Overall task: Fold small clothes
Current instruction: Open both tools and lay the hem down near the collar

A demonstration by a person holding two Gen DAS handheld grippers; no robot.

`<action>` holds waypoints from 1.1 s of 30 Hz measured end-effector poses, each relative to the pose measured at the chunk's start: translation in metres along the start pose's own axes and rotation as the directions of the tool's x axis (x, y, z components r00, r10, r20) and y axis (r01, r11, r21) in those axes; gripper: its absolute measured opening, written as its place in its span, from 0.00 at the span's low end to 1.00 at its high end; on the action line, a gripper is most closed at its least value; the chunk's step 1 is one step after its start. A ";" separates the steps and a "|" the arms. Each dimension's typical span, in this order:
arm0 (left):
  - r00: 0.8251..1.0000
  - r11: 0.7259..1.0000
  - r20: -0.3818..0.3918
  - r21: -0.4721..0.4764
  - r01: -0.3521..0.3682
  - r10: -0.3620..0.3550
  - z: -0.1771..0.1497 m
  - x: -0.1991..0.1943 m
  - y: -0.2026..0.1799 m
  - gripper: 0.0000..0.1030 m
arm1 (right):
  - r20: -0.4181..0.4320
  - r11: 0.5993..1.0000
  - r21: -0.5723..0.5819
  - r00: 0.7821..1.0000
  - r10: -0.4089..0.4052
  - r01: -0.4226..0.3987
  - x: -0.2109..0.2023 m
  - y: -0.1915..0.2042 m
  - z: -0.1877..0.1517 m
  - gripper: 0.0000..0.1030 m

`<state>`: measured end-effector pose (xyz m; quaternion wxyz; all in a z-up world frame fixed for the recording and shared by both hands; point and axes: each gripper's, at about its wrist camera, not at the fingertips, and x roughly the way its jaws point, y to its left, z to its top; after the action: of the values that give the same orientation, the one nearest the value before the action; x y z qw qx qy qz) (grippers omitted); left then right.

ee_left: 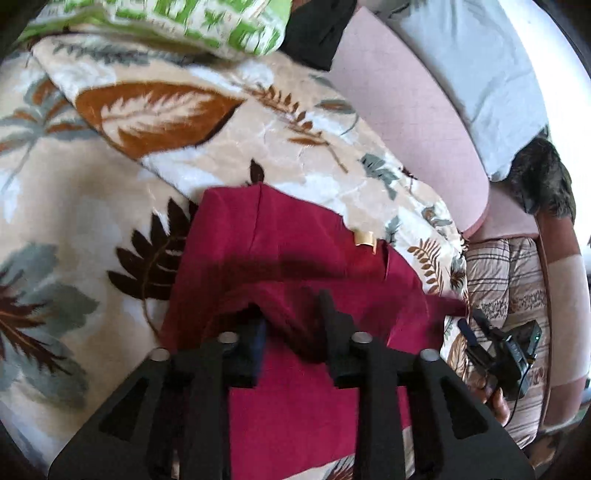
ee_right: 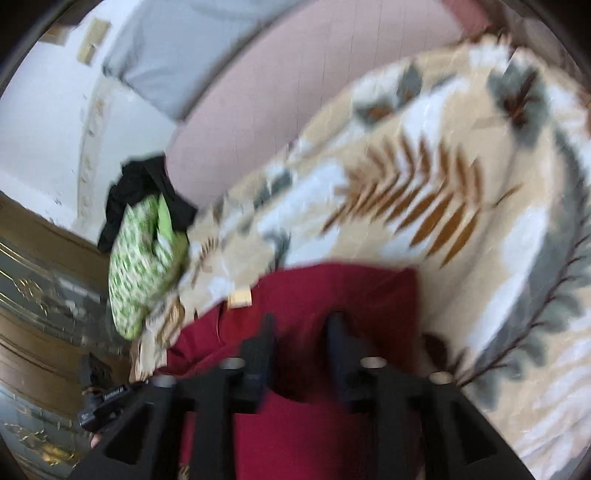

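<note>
A small dark red garment [ee_left: 280, 251] with a tan label [ee_left: 364, 238] lies on the leaf-patterned blanket [ee_left: 155, 147]. My left gripper [ee_left: 291, 310] is over its near part; a raised fold of the red cloth sits between the spread fingers, and the left finger is partly hidden by it. In the right wrist view the same red garment [ee_right: 332, 295] lies under my right gripper [ee_right: 303, 321], whose fingers stand apart with red cloth between and below them. That view is blurred. The other gripper [ee_left: 506, 350] shows at the right edge of the left wrist view.
A green patterned pillow [ee_left: 207, 22] and dark clothing [ee_left: 317, 29] lie at the head of the bed. A pink headboard [ee_left: 410, 122] runs along the far side. A striped cushion [ee_left: 506, 273] lies to the right. A wooden cabinet [ee_right: 33, 332] stands left.
</note>
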<state>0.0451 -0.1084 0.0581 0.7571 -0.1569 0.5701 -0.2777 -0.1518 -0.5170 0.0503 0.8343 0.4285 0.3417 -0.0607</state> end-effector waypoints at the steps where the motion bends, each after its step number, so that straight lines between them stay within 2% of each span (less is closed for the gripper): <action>1: 1.000 1.000 0.009 0.009 -0.003 0.003 0.000 -0.005 -0.001 0.39 | 0.013 1.000 -0.003 1.000 0.003 -0.003 -0.009 -0.002 0.000 0.48; 4: 0.998 0.999 0.064 0.038 -0.018 0.015 -0.003 -0.019 -0.009 0.56 | -0.019 0.994 -0.113 1.000 0.007 -0.009 -0.019 0.010 -0.010 0.48; 5: 0.996 0.998 0.081 0.048 -0.028 0.024 -0.005 -0.023 -0.012 0.58 | -0.029 0.986 -0.166 1.000 -0.001 -0.003 -0.019 0.018 -0.017 0.48; 8: 0.995 0.997 0.097 0.071 -0.028 0.021 -0.009 -0.023 -0.021 0.58 | -0.075 0.966 -0.257 0.997 -0.011 -0.009 -0.005 0.036 -0.034 0.48; 11: 0.998 0.989 0.050 0.137 -0.053 0.047 -0.012 -0.003 -0.037 0.58 | -0.103 0.952 -0.307 0.994 -0.029 -0.004 0.024 0.051 -0.041 0.46; 14: 0.987 0.973 0.058 0.169 -0.157 0.150 -0.009 0.026 -0.039 0.58 | -0.090 0.952 -0.306 0.995 -0.049 0.019 0.049 0.054 -0.035 0.44; 16: 0.977 0.966 0.039 0.149 -0.214 0.210 0.000 0.052 -0.029 0.58 | -0.055 0.944 -0.314 0.990 -0.128 0.104 0.067 0.048 -0.026 0.44; 18: 0.971 0.961 0.032 0.140 -0.238 0.236 0.005 0.067 -0.022 0.58 | -0.025 0.938 -0.278 0.975 -0.221 0.206 0.084 0.033 -0.016 0.44; 20: 0.960 0.943 0.082 0.180 -0.280 0.269 0.007 0.072 -0.026 0.58 | -0.024 0.946 -0.235 0.971 -0.236 0.224 0.094 0.018 -0.009 0.40; 22: 0.952 0.932 0.089 0.198 -0.305 0.293 0.008 0.074 -0.028 0.58 | -0.022 0.955 -0.211 0.976 -0.216 0.207 0.095 0.010 -0.007 0.39; 26: 0.954 0.936 0.099 0.189 -0.297 0.283 0.002 0.062 -0.027 0.58 | -0.035 0.955 -0.232 0.979 -0.200 0.187 0.069 0.022 -0.019 0.39; 29: 0.957 0.943 0.112 0.173 -0.285 0.269 -0.011 0.044 -0.029 0.58 | -0.041 0.949 -0.270 0.982 -0.182 0.164 0.034 0.032 -0.047 0.41; 31: 0.961 0.948 0.118 0.170 -0.268 0.250 -0.026 0.028 -0.032 0.58 | -0.047 0.932 -0.306 0.975 -0.219 0.194 0.023 0.033 -0.071 0.45; 33: 0.967 0.952 0.115 0.183 -0.247 0.229 -0.043 0.015 -0.036 0.58 | -0.096 0.906 -0.351 0.954 -0.285 0.235 0.030 0.029 -0.089 0.46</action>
<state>-0.0018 -0.1427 0.0538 0.8224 -0.0246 0.5191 -0.2316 -0.1635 -0.4258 0.0158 0.8522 0.2341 0.4609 -0.0813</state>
